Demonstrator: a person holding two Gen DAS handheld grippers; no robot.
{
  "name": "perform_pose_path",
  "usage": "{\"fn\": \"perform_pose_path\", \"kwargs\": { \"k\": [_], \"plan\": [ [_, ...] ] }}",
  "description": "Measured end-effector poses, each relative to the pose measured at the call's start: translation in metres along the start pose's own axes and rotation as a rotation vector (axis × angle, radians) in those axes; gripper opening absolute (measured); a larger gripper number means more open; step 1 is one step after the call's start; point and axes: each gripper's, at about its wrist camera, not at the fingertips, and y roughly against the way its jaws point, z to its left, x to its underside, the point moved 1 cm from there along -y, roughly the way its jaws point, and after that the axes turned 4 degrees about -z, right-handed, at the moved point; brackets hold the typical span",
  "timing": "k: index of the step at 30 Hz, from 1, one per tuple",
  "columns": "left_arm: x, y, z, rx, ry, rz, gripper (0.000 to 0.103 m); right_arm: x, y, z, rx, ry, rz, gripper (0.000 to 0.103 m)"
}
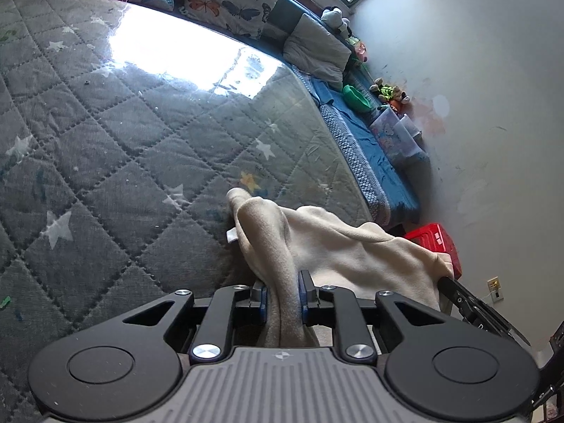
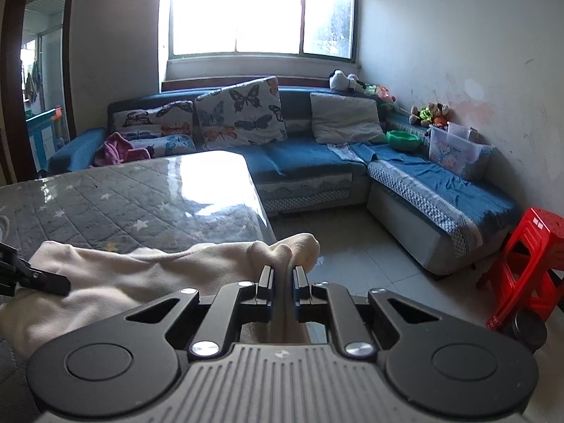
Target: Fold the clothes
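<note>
A cream fleece garment [image 1: 352, 246] hangs stretched between my two grippers over the near right corner of a grey quilted, star-printed table top [image 1: 105, 158]. In the left wrist view my left gripper [image 1: 283, 296] is shut on a bunched fold of it, which rises in a peak past the fingertips. My right gripper's finger shows as a black bar at the garment's right end [image 1: 469, 303]. In the right wrist view my right gripper [image 2: 282, 282] is shut on another bunched edge of the garment [image 2: 141, 275]. There my left gripper [image 2: 35, 278] grips the garment at the far left.
A blue L-shaped sofa [image 2: 310, 165] wraps behind and to the right of the table, with butterfly cushions [image 2: 243, 112], a purple garment [image 2: 120, 149], a green bowl [image 2: 403, 140] and a plastic box [image 2: 458, 155]. A red stool [image 2: 525, 264] stands on the tiled floor at right.
</note>
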Motion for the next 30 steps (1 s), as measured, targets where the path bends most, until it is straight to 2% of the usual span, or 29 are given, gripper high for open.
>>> {"fn": "perform_pose_path", "kwargs": {
  "k": [3, 8, 10, 21, 30],
  "plan": [
    [0.0, 0.0, 0.001, -0.018, -0.007, -0.001, 0.023, 0.006, -0.006, -0.002, 0.028, 0.004, 0.013, 0.01],
    [-0.001, 0.003, 0.0, -0.05, -0.03, -0.017, 0.033, 0.012, -0.008, -0.006, 0.03, 0.003, 0.026, 0.01],
    [-0.003, 0.006, -0.001, -0.067, -0.043, -0.033, 0.04, 0.012, -0.009, -0.002, 0.018, 0.014, 0.029, 0.01],
    [-0.019, 0.008, -0.003, -0.119, -0.077, -0.085, 0.046, 0.007, -0.03, 0.032, -0.106, 0.033, 0.062, 0.011],
    [-0.027, -0.002, -0.02, -0.126, -0.156, -0.113, 0.046, 0.004, -0.059, 0.037, -0.13, 0.018, 0.083, 0.011]
  ]
}}
